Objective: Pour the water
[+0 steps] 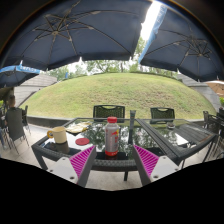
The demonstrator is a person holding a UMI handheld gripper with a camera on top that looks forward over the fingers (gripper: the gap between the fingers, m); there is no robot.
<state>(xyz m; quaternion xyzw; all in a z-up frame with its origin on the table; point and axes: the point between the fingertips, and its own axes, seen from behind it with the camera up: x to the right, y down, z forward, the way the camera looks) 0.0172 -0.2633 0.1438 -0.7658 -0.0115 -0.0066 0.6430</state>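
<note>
A clear water bottle [112, 137] with a red cap and a red label band stands upright on a dark glass-topped patio table [60, 151]. It is ahead of my gripper [113, 162] and in line with the gap between the fingers. The two pink pads [81, 160] stand wide apart, with a gap on each side of the bottle. The gripper is open and holds nothing. A pale cup [59, 135] stands on the table left of the bottle, with a small red item [82, 141] between them.
A second glass table [178, 137] stands to the right. Dark chairs [108, 112] ring the tables. Large dark umbrellas [85, 35] hang overhead. A grassy slope [110, 92] rises beyond. The ground is pale paving [100, 181].
</note>
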